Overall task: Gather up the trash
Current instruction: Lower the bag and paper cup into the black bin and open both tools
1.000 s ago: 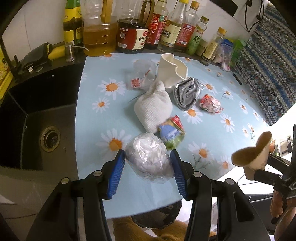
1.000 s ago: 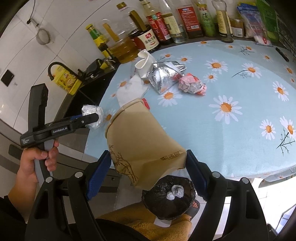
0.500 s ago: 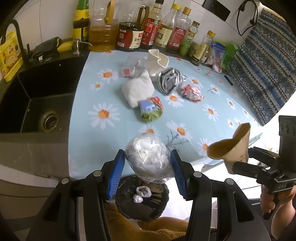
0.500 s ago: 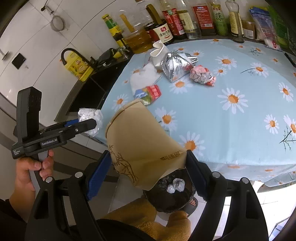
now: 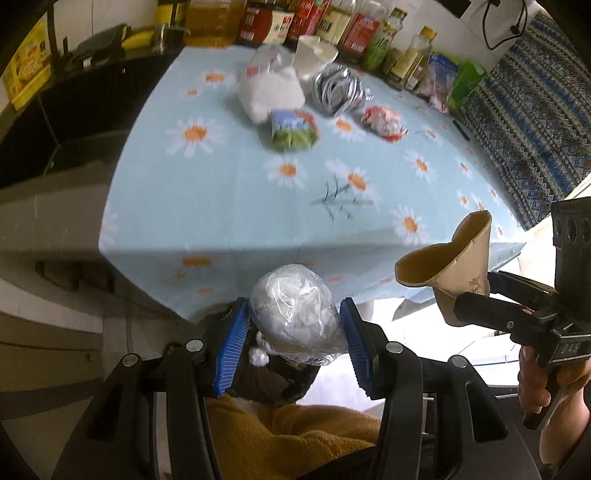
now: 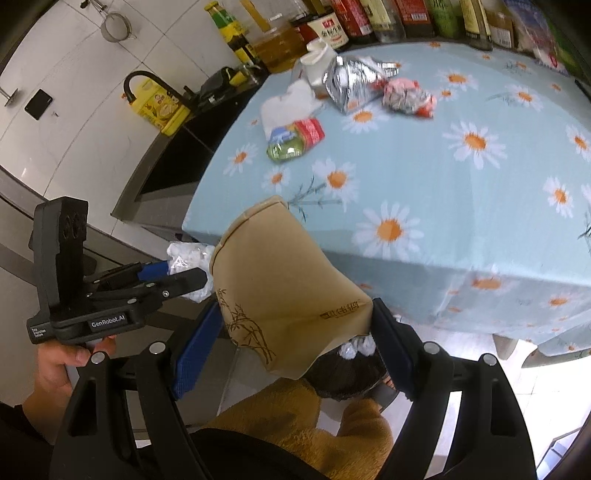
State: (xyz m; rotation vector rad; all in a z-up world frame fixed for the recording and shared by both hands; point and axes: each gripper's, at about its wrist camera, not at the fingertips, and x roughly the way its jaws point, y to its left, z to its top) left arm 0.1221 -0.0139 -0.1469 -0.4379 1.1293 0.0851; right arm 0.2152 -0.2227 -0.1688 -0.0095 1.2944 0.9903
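My left gripper is shut on a crumpled clear plastic wad, held off the table's front edge above a black-lined trash bin. My right gripper is shut on a squashed brown paper cup, also off the table, over the same bin. The cup also shows in the left wrist view; the wad also shows in the right wrist view. On the table lie a green-red wrapper, a white cloth wad, a foil bag and a red-white wrapper.
The daisy-print tablecloth hangs over the front edge. Bottles line the back wall. A dark sink lies left of the table. A white crushed cup stands near the bottles. A patterned cloth hangs at right.
Both grippers have drawn back and down off the table with their loads, from over the tabletop to over the trash bin below the front edge.
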